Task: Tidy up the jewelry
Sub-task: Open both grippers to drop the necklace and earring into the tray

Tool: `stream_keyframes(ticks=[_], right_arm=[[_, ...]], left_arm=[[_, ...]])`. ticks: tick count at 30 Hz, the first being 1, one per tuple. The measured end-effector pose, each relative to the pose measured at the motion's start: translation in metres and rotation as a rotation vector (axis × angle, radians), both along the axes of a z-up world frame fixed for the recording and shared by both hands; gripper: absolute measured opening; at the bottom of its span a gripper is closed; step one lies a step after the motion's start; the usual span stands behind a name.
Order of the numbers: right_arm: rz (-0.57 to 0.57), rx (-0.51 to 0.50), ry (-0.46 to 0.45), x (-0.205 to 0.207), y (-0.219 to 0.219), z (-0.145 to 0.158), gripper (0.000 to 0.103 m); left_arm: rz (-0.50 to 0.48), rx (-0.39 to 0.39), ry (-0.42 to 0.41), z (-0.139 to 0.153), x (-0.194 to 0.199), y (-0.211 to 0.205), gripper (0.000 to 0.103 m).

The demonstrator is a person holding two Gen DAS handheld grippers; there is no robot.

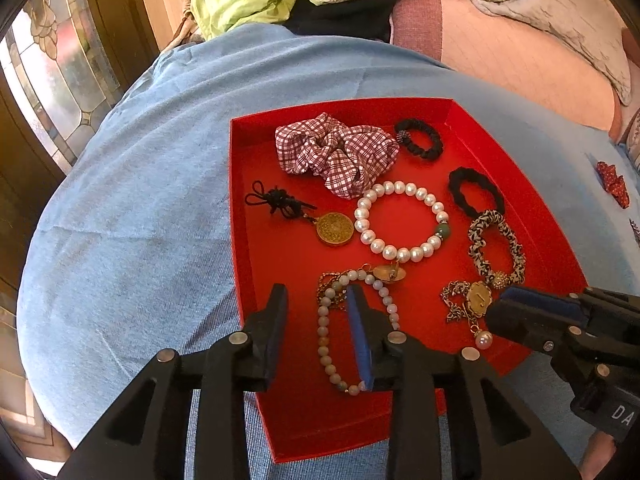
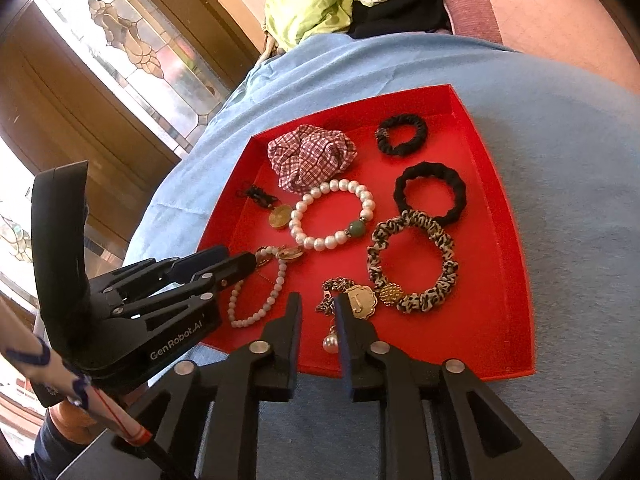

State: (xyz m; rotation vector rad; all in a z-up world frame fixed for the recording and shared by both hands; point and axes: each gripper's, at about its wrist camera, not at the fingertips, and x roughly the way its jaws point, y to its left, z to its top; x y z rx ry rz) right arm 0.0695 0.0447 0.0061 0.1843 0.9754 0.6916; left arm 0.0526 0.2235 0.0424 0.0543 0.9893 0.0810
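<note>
Charm chain (image 2: pixel 340 292) between right tool (image 2: pixel 319 312) tips

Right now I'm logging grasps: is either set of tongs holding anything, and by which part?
Nothing is held. The left tongs stand open over the pale bead strand; the right tongs stand open around the gold chain.

bracelets (image 1: pixel 403 221) and scrunchies (image 1: pixel 335 155) lie in the tray (image 1: pixel 256 216).

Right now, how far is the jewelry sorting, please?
Done: scrunchies, pearl bracelet and necklaces lie in the red tray. In hand: nothing; the left gripper and right gripper stand open above pieces. Left: a red dotted item still lies on the blue cloth.
</note>
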Motion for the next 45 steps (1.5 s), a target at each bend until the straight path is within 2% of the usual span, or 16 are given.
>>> stream_keyframes(ticks=[7, 12, 14, 15, 19, 23, 28, 33, 35, 37, 45], right_arm=[[-0.023, -0.011, -0.027, 0.001, -0.007, 0.006, 0.023], [-0.048, -0.031, -0.047, 0.002, -0.011, 0.009, 0.033], [-0.055, -0.037, -0.054, 0.002, -0.012, 0.010, 0.039], [-0.057, -0.040, -0.057, 0.001, -0.013, 0.010, 0.042], [-0.064, -0.052, -0.068, 0.001, -0.015, 0.011, 0.045], [-0.078, -0.065, -0.084, -0.001, -0.018, 0.014, 0.054], [-0.117, -0.097, -0.123, -0.005, -0.026, 0.021, 0.058], [-0.154, -0.109, -0.133, -0.009, -0.038, 0.025, 0.063], [-0.172, -0.121, -0.141, -0.012, -0.042, 0.027, 0.066], [-0.187, -0.136, -0.153, -0.016, -0.044, 0.030, 0.067], [-0.217, -0.190, -0.190, -0.035, -0.053, 0.031, 0.077]], left_arm=[[-0.003, 0.012, -0.008, 0.001, 0.001, -0.001, 0.032], [-0.005, 0.017, -0.016, 0.003, 0.001, -0.002, 0.036], [0.002, 0.037, -0.028, 0.005, 0.000, -0.003, 0.048], [0.000, 0.035, -0.030, 0.005, 0.000, -0.004, 0.050], [0.003, 0.038, -0.032, 0.006, 0.000, -0.004, 0.051], [0.006, 0.036, -0.033, 0.007, 0.000, -0.004, 0.053], [0.018, 0.040, -0.052, 0.011, -0.001, -0.006, 0.055], [0.019, 0.064, -0.081, 0.013, -0.004, -0.012, 0.063], [0.029, 0.097, -0.097, 0.014, -0.005, -0.015, 0.076], [0.043, 0.126, -0.116, 0.015, -0.007, -0.017, 0.080], [0.092, 0.133, -0.097, 0.010, -0.009, -0.013, 0.081]])
